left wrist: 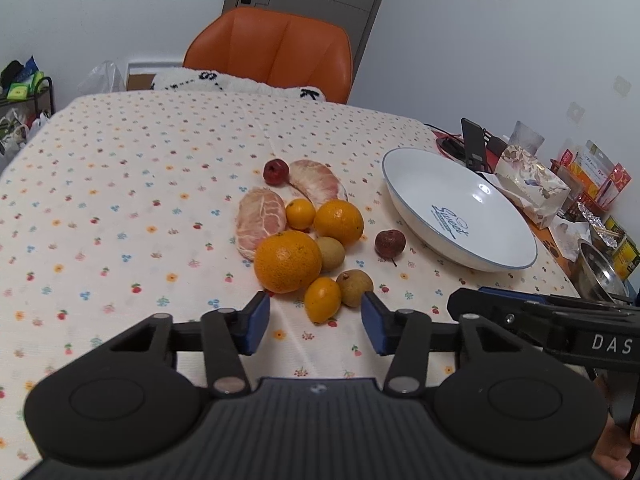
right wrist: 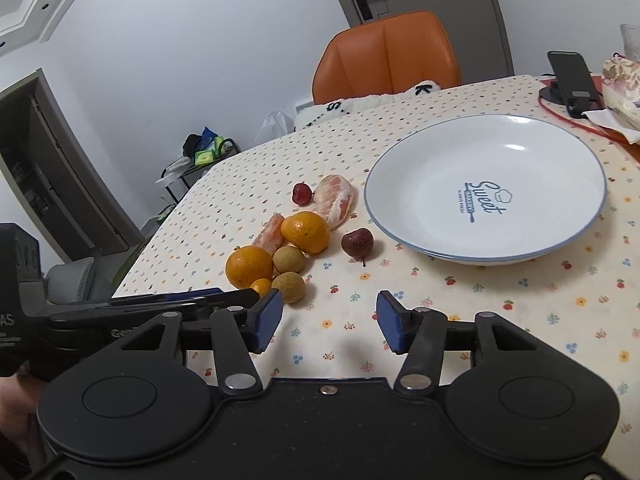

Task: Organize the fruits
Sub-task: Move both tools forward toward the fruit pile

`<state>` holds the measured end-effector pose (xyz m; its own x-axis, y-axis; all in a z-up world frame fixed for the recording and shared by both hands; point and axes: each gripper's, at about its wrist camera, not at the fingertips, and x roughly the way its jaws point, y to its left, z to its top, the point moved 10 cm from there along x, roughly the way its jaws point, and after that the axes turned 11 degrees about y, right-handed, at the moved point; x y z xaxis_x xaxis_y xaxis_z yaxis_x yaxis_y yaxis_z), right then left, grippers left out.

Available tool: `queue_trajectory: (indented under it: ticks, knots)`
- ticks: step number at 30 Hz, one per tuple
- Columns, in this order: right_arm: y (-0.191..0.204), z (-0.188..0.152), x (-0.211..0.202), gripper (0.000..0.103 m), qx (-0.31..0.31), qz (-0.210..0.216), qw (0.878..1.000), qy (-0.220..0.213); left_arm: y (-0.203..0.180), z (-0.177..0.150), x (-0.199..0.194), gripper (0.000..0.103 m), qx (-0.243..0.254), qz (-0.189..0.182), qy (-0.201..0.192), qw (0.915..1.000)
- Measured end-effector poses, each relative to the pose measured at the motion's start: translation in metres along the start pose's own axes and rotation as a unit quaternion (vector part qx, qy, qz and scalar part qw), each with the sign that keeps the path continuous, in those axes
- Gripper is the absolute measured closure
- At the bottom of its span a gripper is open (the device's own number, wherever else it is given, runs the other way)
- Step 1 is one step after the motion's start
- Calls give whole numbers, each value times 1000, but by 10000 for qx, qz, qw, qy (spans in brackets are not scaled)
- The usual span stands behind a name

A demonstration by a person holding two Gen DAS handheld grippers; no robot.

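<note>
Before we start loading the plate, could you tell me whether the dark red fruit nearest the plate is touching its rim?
Apart. The right wrist view shows patterned tablecloth between the dark red fruit and the plate rim.

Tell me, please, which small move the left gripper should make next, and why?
Probably ease the left gripper forward over the small yellow-orange fruit and close on it. Its jaws are open and empty, that fruit lies nearest between them, and the white plate holds nothing yet.
</note>
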<state>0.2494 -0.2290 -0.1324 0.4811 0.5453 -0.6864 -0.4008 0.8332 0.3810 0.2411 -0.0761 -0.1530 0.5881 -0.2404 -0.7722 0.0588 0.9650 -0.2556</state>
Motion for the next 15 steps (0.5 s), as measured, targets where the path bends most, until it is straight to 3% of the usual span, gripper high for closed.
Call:
queue_trajectory:
  ticks: [8, 10, 15]
  knots:
    - [1, 4, 13, 55, -19, 91, 9999, 117, -2, 1, 14, 67, -52, -158, 33, 9999]
    - [3, 5, 16, 55, -23, 111, 9998, 132, -1, 2, 16, 83, -47, -154, 37, 9999]
    - [11, 8, 24, 55, -72, 193, 9996, 181, 0, 1, 13, 83, 5, -186, 59, 9998]
